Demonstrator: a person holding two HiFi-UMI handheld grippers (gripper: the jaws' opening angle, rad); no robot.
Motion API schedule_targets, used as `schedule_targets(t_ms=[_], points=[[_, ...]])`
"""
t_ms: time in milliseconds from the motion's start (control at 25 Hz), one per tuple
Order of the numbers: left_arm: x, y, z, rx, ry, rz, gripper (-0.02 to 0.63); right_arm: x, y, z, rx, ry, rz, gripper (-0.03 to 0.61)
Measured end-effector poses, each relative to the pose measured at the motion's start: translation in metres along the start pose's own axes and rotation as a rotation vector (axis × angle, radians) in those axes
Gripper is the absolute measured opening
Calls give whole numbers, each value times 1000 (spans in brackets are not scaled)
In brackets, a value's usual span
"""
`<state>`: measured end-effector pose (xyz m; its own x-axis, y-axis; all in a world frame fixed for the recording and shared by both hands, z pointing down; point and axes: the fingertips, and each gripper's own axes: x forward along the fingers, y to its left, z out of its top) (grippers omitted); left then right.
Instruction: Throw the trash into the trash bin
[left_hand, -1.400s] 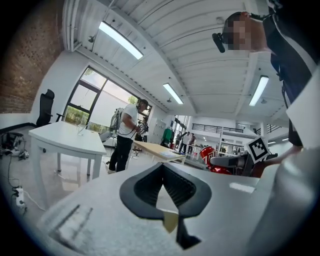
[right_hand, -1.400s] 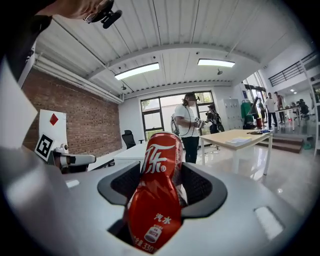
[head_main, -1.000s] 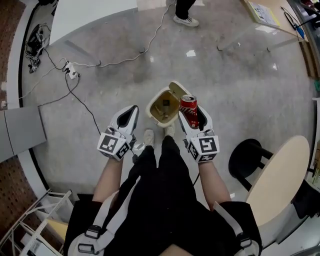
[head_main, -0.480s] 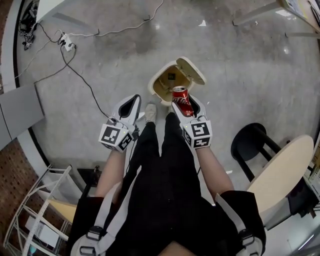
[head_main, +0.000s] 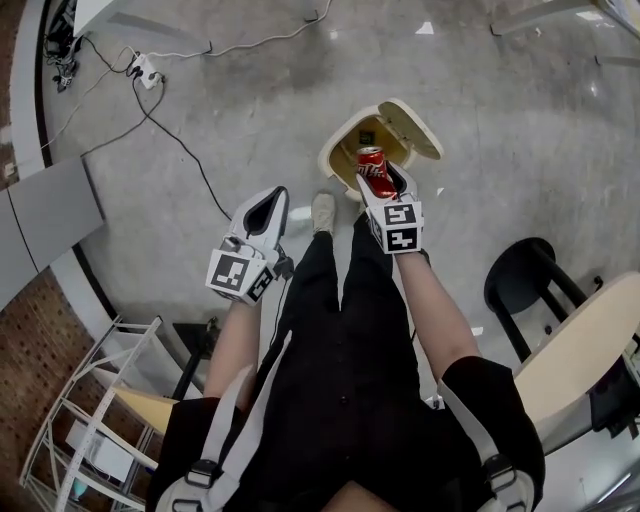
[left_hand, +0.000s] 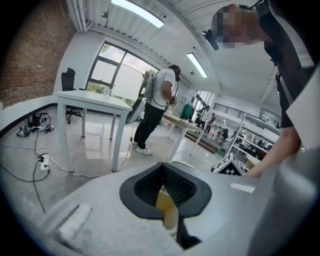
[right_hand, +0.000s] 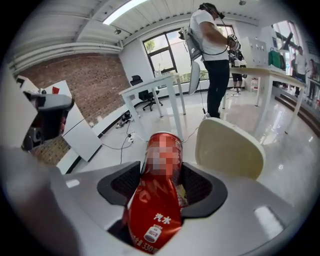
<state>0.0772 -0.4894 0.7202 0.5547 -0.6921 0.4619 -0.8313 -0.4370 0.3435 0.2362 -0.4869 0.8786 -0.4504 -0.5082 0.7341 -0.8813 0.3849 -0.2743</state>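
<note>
Gripping looks fine: red can (right_hand: 154, 200) sits lengthwise between the jaws of the right gripper (head_main: 383, 180), pads clamped on its side wall, top end poking out past the tips

Handling guess: thin aluminium, probably empty and light, smooth and a bit slippery, dents if squeezed hard. The mid-body side wall is the right place to hold it, and that's where the pads are

Position: can hangs tilted down over the near rim of the trash bin (head_main: 337, 160), which stands on the floor just beyond the person's shoe (head_main: 322, 212). Its lid (head_main: 422, 130) is flipped up on the far right, so the mouth is open right under the can's top

Left gripper (head_main: 270, 200) is off to the left, well apart from the bin, jaws closed together, nothing held
</note>
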Motion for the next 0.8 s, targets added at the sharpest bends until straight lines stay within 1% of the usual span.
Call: schedule_targets(t_ms=[160, 360, 400, 440, 480, 560, 800], points=[[-16, 9, -7, -1, 9, 21, 2, 28, -3, -15, -9, 47, -17, 267], [-39, 22, -13, -23, 17, 46, 2, 48, -10, -21, 1, 66, -48, 270], [-44, 25, -15, -28, 16, 50, 2, 51, -10, -23, 1, 70, -51, 286], [-48, 28, -17, -33, 16, 54, 2, 53, -10, -24, 2, 75, -56, 335], [-52, 30, -19, -35, 17, 57, 2, 54, -10, -25, 6, 77, -62, 356], [-57, 32, -21, -35, 18, 55, 2, 50, -9, -22, 12, 64, -73, 351], [-57, 27, -12, -12, -2, 13, 2, 26, -11, -5, 20, -20, -129, 267]])
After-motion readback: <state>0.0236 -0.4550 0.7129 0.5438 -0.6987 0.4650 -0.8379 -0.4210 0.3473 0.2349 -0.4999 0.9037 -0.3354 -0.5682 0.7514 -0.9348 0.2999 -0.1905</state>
